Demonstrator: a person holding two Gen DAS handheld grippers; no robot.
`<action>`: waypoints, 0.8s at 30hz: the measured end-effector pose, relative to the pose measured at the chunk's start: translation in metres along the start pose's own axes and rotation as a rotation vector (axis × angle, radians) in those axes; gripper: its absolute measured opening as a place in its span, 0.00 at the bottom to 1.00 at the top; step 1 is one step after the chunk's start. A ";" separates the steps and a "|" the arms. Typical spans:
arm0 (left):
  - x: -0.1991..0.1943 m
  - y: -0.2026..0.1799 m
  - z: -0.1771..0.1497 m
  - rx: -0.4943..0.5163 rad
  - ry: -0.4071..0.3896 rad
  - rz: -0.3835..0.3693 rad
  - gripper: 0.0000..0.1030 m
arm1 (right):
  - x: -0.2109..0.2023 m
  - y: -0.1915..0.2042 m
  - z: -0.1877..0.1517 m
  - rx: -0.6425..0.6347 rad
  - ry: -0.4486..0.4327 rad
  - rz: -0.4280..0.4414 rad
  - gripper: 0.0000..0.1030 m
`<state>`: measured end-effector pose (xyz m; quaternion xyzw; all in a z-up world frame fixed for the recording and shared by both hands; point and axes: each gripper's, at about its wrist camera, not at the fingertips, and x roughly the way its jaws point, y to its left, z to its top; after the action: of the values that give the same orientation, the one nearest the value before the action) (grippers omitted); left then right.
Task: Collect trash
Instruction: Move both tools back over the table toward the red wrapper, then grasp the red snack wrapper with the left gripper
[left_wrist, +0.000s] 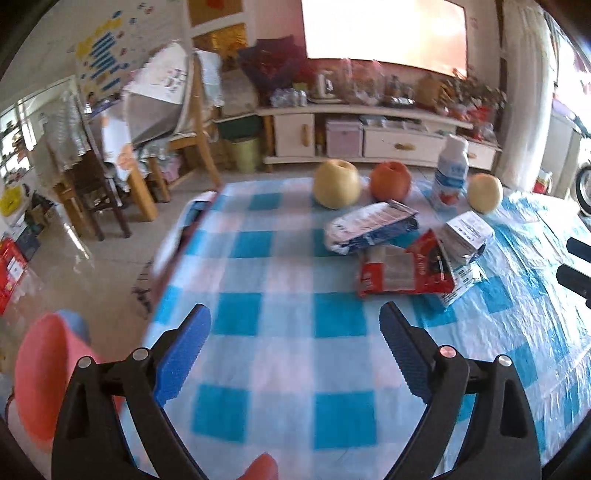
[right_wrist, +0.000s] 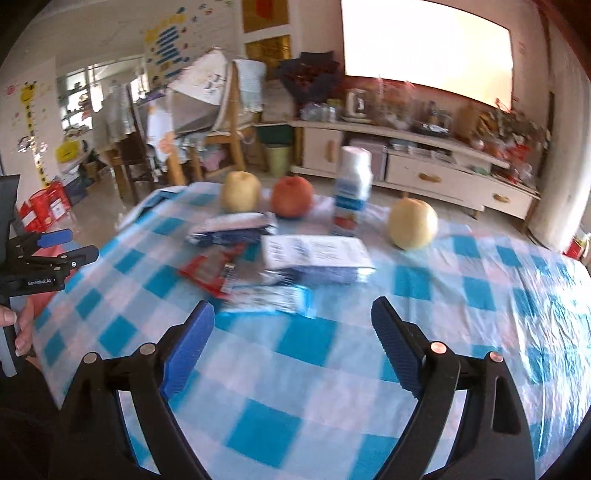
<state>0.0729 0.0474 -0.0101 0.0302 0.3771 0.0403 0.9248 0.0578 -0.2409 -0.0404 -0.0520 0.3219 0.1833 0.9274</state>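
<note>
Both tongs, left (left_wrist: 295, 343) and right (right_wrist: 293, 341), wide, empty. Risk: wrappers (left_wrist: 402, 254) overlap mid-tabletop (left_wrist: 258, 258); 1 grab may drag neighbours or nudge fruit.

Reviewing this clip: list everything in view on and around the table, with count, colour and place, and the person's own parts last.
Tablecloth: one, blue-and-white check, covering the table.
Pears: two, yellow, far side; the second right of the bottle.
Apple: one, red-orange, between the left pear and the bottle.
Bottle: one, white, blue label, upright at the far side.
Wrappers: about four, white-blue and red, heaped mid-table.
Bin: one, green, on the floor by the cabinet.
Left gripper: black, blue pads, open, empty.
Right gripper: same, open, empty.
</note>
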 end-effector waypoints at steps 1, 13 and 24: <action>0.011 -0.009 0.003 0.007 0.009 -0.003 0.89 | 0.004 -0.005 -0.001 0.001 0.003 -0.003 0.85; 0.078 -0.090 0.019 0.071 0.045 -0.110 0.89 | 0.041 -0.030 0.002 -0.030 0.061 -0.001 0.85; 0.104 -0.137 0.026 0.173 0.049 -0.099 0.89 | 0.041 -0.040 0.000 0.043 0.096 0.036 0.85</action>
<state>0.1718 -0.0794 -0.0757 0.0901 0.4026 -0.0375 0.9101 0.1021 -0.2655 -0.0668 -0.0351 0.3708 0.1903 0.9083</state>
